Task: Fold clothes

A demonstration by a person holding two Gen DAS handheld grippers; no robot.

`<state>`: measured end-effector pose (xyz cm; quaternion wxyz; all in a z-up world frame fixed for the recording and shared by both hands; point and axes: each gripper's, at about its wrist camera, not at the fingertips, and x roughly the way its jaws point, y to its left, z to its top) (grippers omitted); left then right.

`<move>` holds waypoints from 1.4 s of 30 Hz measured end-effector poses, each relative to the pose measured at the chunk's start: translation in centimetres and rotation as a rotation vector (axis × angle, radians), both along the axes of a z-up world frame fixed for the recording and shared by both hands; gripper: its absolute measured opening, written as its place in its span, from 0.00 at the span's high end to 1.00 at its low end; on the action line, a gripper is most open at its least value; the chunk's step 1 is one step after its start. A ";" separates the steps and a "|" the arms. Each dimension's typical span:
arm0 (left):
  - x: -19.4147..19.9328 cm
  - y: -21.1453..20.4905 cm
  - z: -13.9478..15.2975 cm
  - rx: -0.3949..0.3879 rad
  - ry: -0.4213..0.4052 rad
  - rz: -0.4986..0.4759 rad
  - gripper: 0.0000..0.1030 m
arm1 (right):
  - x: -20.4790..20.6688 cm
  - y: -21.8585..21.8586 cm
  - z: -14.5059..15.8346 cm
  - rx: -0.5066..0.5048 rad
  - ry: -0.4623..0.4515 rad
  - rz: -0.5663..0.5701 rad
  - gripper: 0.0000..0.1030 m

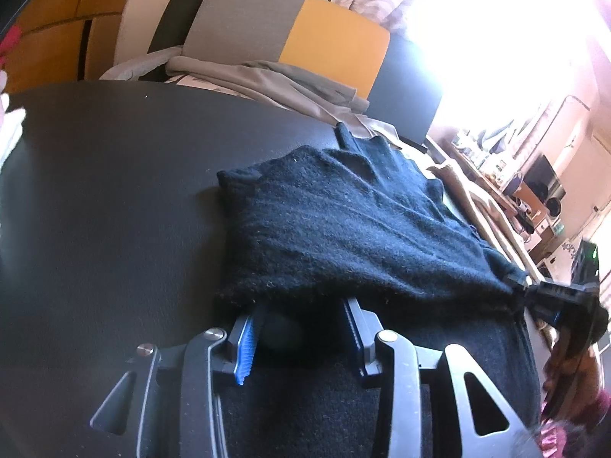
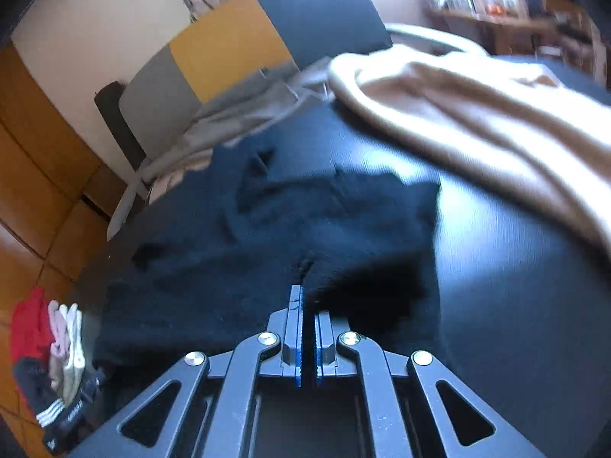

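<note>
I am pinching one corner of the dark sweater (image 2: 290,229) in my right gripper (image 2: 307,324), its fingers closed tight on the knit, while my left gripper (image 1: 301,328) is sitting half open at the near hem with its tips tucked under the cloth, so I cannot tell whether it is truly gripping. If that left side is slipping as I am lifting, the fold is likely going crooked or bunching. The sweater is lying on a black table (image 1: 95,191), with a beige garment (image 2: 477,114) beside it and a chair (image 1: 305,34) behind.
</note>
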<state>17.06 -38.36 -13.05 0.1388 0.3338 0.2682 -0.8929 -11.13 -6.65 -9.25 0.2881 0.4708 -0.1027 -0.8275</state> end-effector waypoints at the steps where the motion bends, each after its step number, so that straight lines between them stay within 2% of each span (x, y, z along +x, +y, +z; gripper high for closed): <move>1: 0.0 0.1 0.0 -0.004 -0.002 0.001 0.63 | -0.1 0.4 -0.2 -0.030 -0.014 -0.003 0.91; 2: 0.0 0.2 0.0 -0.011 -0.005 0.001 0.63 | -0.2 0.8 -0.5 -0.061 -0.028 -0.006 0.90; 5: -0.2 0.3 0.0 -0.022 -0.009 0.001 0.63 | -0.9 1.9 -0.8 -0.164 -0.064 -0.041 0.61; 6: -0.2 0.3 0.0 -0.022 -0.009 0.001 0.63 | -1.3 2.3 -0.8 -0.204 -0.072 -0.064 0.49; 7: -0.2 0.3 0.0 -0.022 -0.008 0.002 0.63 | -1.7 2.6 -0.8 -0.240 -0.081 -0.089 0.43; 9: -0.2 0.3 0.0 -0.022 -0.007 0.002 0.63 | -2.8 2.8 -1.0 -0.278 -0.098 -0.148 0.43; 10: -0.2 0.3 0.0 -0.021 -0.006 0.002 0.63 | -3.2 2.7 -1.1 -0.266 -0.097 -0.163 0.44; 11: -0.2 0.3 -0.1 -0.019 -0.004 0.003 0.63 | -3.7 2.5 -1.1 -0.254 -0.096 -0.177 0.48; 13: -0.1 0.3 -0.1 -0.014 0.001 0.004 0.63 | -3.8 2.2 0.0 -0.223 -0.044 -0.168 0.92; 18: 0.1 0.0 -0.1 0.003 0.012 0.003 0.63 | -2.9 1.6 4.4 -0.135 0.152 -0.089 0.93; 21: 0.4 -0.3 -0.1 0.028 0.026 0.004 0.63 | -3.2 1.8 2.7 -0.047 0.104 -0.092 0.93; 24: 0.9 -1.0 -0.1 0.075 0.045 0.004 0.63 | -3.4 2.3 0.2 -0.014 0.035 -0.112 0.90; 25: 1.1 -1.2 -0.1 0.094 0.050 0.002 0.63 | -3.4 2.6 -0.3 -0.010 0.029 -0.119 0.90; 28: 1.7 -1.5 0.0 0.116 0.039 -0.003 0.63 | -3.3 3.3 -0.5 0.001 0.045 -0.130 0.81; 29: 2.0 -1.5 0.0 0.116 0.033 -0.005 0.63 | -3.2 3.5 -0.2 0.020 0.058 -0.131 0.78; 31: 2.9 -1.5 0.2 0.122 0.030 0.002 0.62 | -2.8 4.0 0.7 0.058 0.091 -0.143 0.59; 32: 3.3 -1.5 0.2 0.128 0.030 0.007 0.62 | -2.4 4.5 1.3 0.084 0.118 -0.163 0.54; 33: 3.7 -1.5 0.3 0.136 0.030 0.012 0.62 | -2.1 4.9 1.9 0.109 0.144 -0.183 0.50; 36: 5.1 -1.6 0.8 0.153 0.031 0.040 0.62 | -0.6 5.3 4.2 0.180 0.251 -0.220 0.49; 38: 6.0 -1.9 1.3 0.145 0.030 0.071 0.62 | 0.4 4.3 5.5 0.174 0.299 -0.165 0.42; 42: 7.9 -2.8 2.8 0.147 0.070 0.127 0.62 | 3.2 -1.3 6.0 0.204 0.358 0.087 0.33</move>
